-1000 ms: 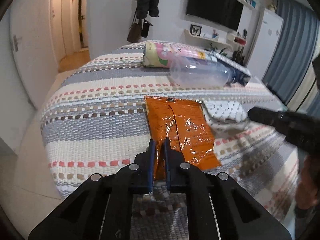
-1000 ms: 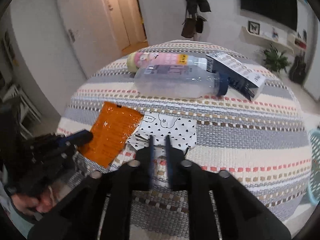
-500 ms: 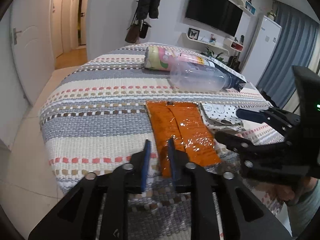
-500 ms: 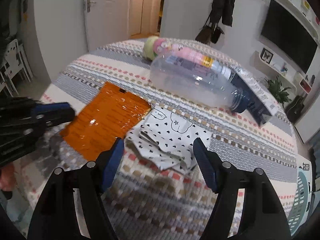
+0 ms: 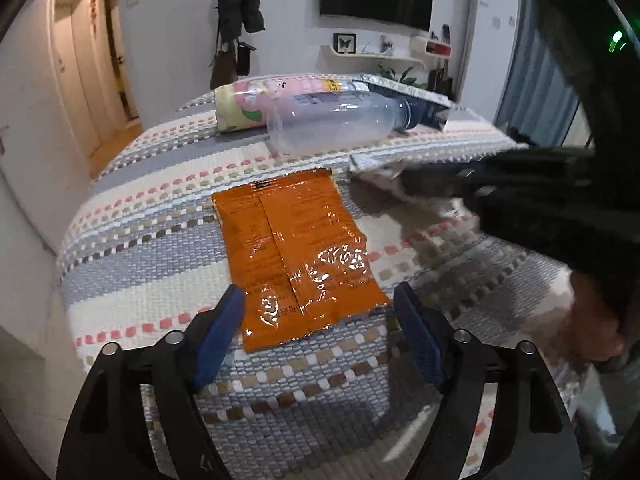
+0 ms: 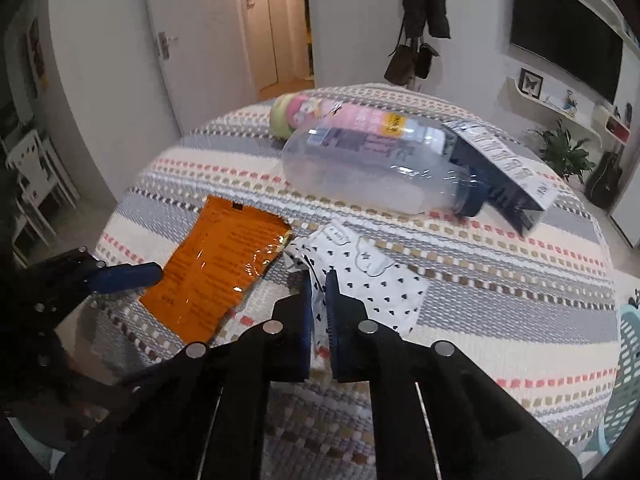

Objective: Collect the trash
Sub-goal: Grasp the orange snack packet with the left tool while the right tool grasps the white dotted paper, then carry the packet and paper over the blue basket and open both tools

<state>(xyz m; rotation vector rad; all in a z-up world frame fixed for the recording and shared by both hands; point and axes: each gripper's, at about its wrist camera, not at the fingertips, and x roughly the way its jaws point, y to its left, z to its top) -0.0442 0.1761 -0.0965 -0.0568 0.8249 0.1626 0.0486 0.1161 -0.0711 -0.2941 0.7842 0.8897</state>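
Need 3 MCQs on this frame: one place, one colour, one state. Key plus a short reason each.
1. Where does the clear bottle lie?
A) beyond the orange wrapper
B) on the floor
C) inside a bin

2. What colour are the marks on the white paper?
A) red
B) black
C) green

3. How does the right gripper stand?
A) wide open
B) out of view
C) shut on the white paper

Key: 1 A, it lies farther up the tablecloth; 2 B, small black hearts; 3 C, paper pinched between its pads.

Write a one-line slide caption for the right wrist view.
Right gripper shut on the spotted wrapper, beside an orange packet on the striped tablecloth.
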